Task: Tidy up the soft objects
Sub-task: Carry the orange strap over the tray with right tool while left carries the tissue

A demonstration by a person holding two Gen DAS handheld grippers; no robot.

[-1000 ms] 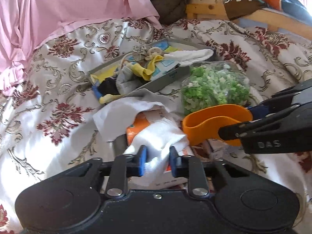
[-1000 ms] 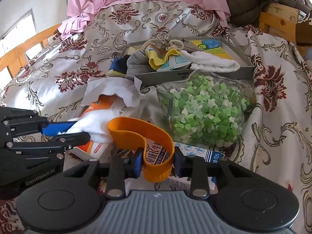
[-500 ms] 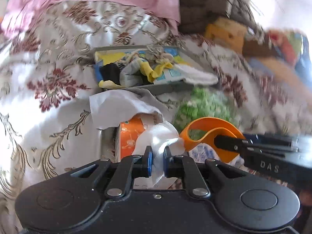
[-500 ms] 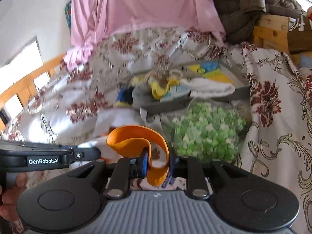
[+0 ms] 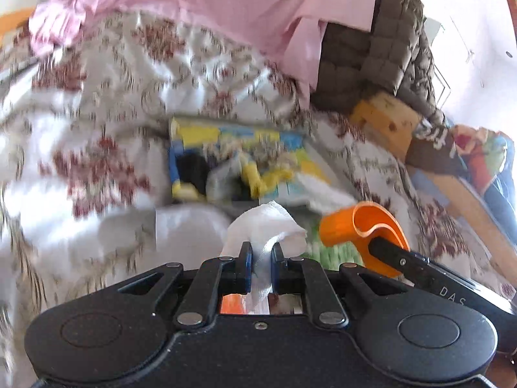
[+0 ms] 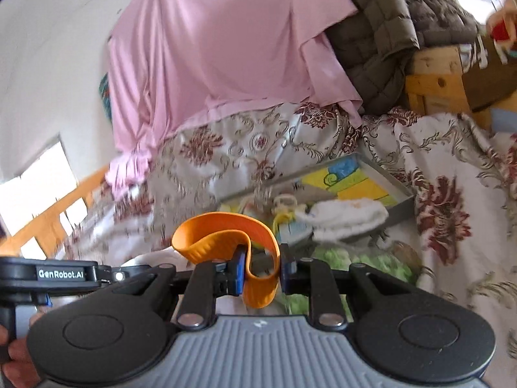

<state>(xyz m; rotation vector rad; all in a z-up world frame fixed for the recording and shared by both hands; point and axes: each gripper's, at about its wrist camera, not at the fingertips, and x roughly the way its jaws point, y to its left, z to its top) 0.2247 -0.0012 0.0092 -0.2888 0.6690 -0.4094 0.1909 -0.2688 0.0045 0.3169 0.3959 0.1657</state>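
White tissue [image 5: 265, 226], soft and crumpled, is pinched between the blue pads of the left gripper [image 5: 260, 270]; its puffed top stands above the fingertips and a thin strip runs down between the closed jaws. In this left wrist view the far scene is smeared by motion: a floral bedspread [image 5: 97, 129], a pink sheet [image 5: 210, 6] draped at the far side, and a shallow tray [image 5: 181, 129] of mixed cloths, yellow, blue, black and white. To the right, an orange band [image 5: 358, 226] curls in a loop just beside the tissue, gripped by the right gripper [image 5: 376, 244], whose black arm bears the letters "DAS". An orange package shows through the gap under the left jaws. Far right lie a quilted brown jacket [image 5: 371, 64] and a wooden frame [image 5: 387, 119].

From the right wrist view the orange band [image 6: 232, 236] is sharper: a wide, smooth rubbery strip folded into an S-curve, its lower fold clamped between the right gripper [image 6: 260, 273] pads. Only here can the tray [image 6: 397, 187] be seen clearly, grey-walled, with a yellow and blue picture on its floor and a white towel [image 6: 349, 216] over its near edge. Green pieces [image 6: 371, 262] lie just behind the jaws. At left, the left gripper's [image 6: 114, 274] body reads "GenRobot.AI", held by a hand [image 6: 16, 355]. The tissue is barely visible here.
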